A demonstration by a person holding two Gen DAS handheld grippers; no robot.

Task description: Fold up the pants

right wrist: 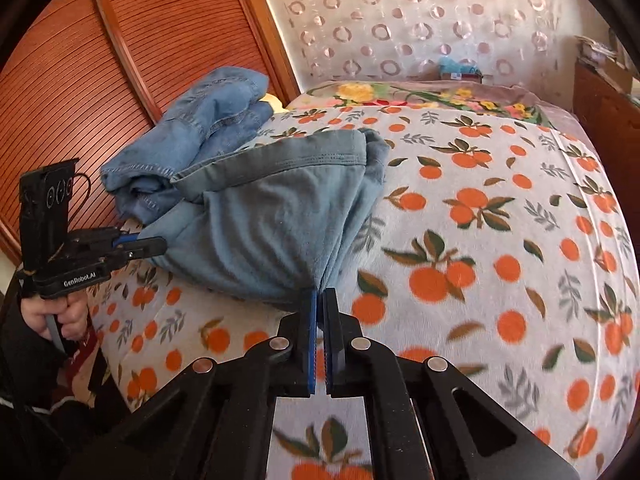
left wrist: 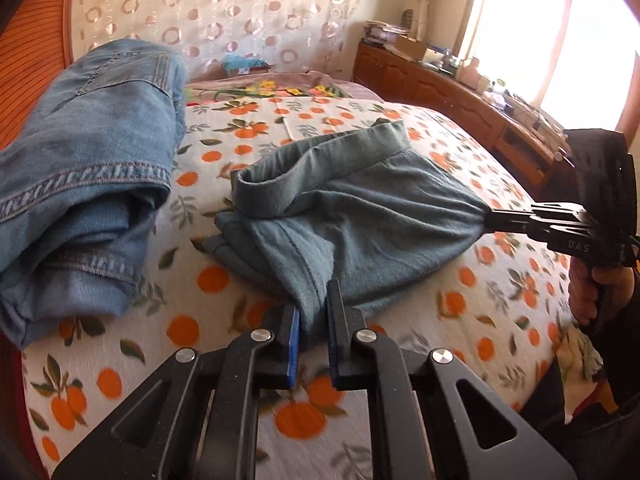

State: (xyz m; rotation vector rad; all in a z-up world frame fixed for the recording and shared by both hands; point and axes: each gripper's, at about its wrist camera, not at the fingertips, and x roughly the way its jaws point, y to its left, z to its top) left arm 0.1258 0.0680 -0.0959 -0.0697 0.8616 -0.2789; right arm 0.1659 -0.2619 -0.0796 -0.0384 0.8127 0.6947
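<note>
I take the bed (left wrist: pixel 400 360) as my landmark: the grey-green pants (left wrist: pixel 340 216) lie bunched near its middle, with the folded jeans (left wrist: pixel 80 184) just beside them toward the wardrobe side. My biggest worry is the pants dragging into the jeans and toppling that stack if I pull across the bed. Next, the waistband still sags in a heap, so a lift could crease the fold. My left gripper (left wrist: pixel 312 320) is clamped on a thick bunch of the near edge; my right gripper (right wrist: pixel 320 300) is pinched nearly flat on a thin corner, which could slip out.
</note>
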